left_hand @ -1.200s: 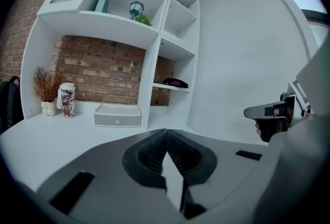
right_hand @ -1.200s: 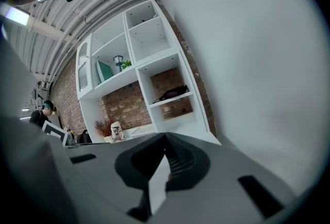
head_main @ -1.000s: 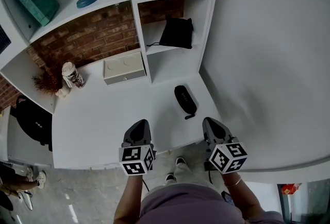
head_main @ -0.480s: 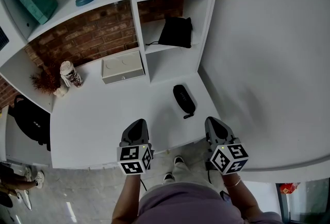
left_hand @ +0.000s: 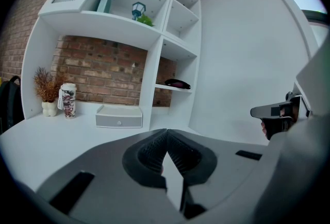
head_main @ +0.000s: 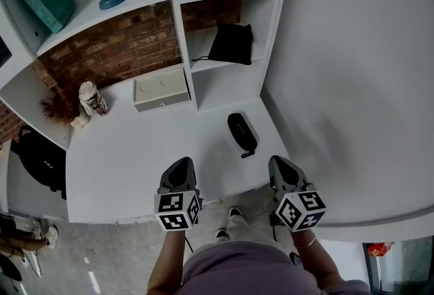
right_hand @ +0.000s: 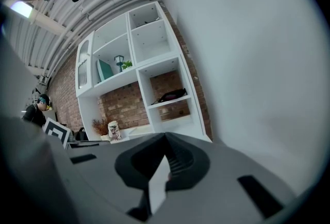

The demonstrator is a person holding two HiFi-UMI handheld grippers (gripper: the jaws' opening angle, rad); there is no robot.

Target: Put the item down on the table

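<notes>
A black oblong case (head_main: 242, 132) lies flat on the white table (head_main: 129, 158), near its right end and apart from both grippers. My left gripper (head_main: 182, 168) hovers over the table's front edge, left of the case and nearer to me; its jaws (left_hand: 166, 133) are shut with nothing between them. My right gripper (head_main: 279, 163) hangs just off the table's front right corner, below and right of the case. Its jaws (right_hand: 166, 138) are also shut and empty.
A white shelf unit (head_main: 178, 29) with a brick back stands behind the table. On a shelf lies a black pouch (head_main: 232, 43). On the table stand a white drawer box (head_main: 161, 89), a patterned can (head_main: 94, 98) and a dried plant (head_main: 62, 109). A black backpack (head_main: 42, 158) sits at the left.
</notes>
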